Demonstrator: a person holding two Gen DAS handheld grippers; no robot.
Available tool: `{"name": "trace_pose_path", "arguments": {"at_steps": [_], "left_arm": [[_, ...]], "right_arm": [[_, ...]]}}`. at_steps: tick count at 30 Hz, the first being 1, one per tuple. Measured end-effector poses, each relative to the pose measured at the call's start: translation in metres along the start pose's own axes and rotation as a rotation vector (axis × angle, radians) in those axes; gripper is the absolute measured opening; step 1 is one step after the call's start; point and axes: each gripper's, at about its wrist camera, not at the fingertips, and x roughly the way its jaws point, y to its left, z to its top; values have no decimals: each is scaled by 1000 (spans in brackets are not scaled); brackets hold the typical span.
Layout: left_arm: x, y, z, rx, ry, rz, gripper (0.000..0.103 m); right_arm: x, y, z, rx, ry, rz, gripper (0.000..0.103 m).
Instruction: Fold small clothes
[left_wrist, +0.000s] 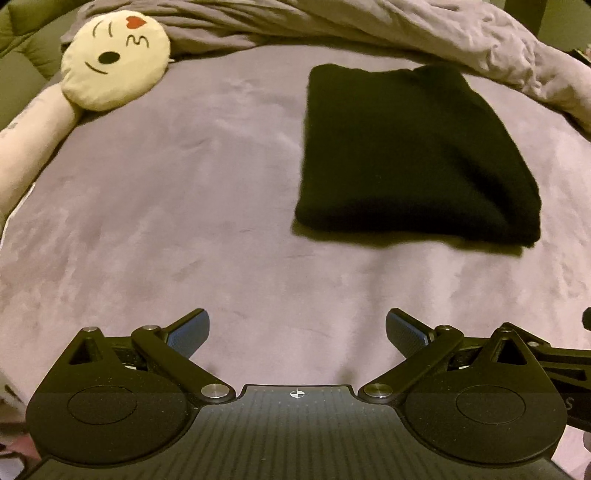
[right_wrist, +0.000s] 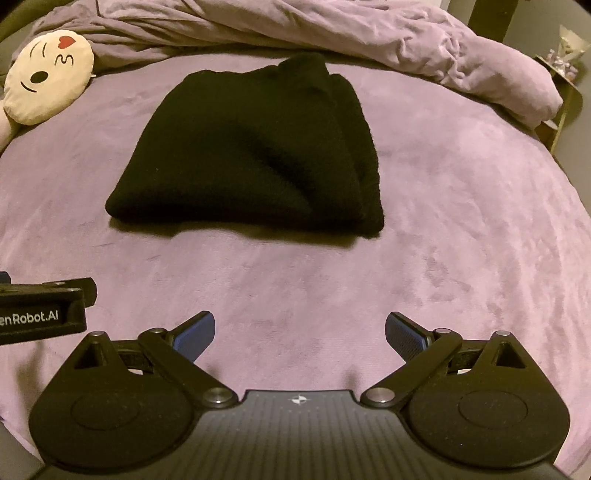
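A black knitted garment (left_wrist: 410, 155) lies folded into a thick rectangle on the purple bedspread (left_wrist: 184, 221); it also shows in the right wrist view (right_wrist: 251, 151). My left gripper (left_wrist: 297, 332) is open and empty, held back from the garment's near edge and to its left. My right gripper (right_wrist: 299, 334) is open and empty, also short of the near edge, roughly in front of the garment. The body of the left gripper (right_wrist: 40, 310) shows at the left edge of the right wrist view.
A cream emoji pillow (left_wrist: 114, 55) lies at the far left, also seen in the right wrist view (right_wrist: 48, 77). A crumpled purple duvet (right_wrist: 332, 37) runs along the far side. A gold side table (right_wrist: 561, 92) stands beyond the bed's right edge.
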Motion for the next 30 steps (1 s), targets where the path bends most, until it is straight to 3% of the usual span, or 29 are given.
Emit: {"name": "trace_pose_path", "arguments": {"at_steps": [9,30], "left_arm": [[1,1,2,-24,5,-32,103],[-2,0,3,-26,-5,-19,103]], "right_arm": [[0,-5,1,20,-3,9,99],[-9,-5,5,17,-36,5,99]]}}
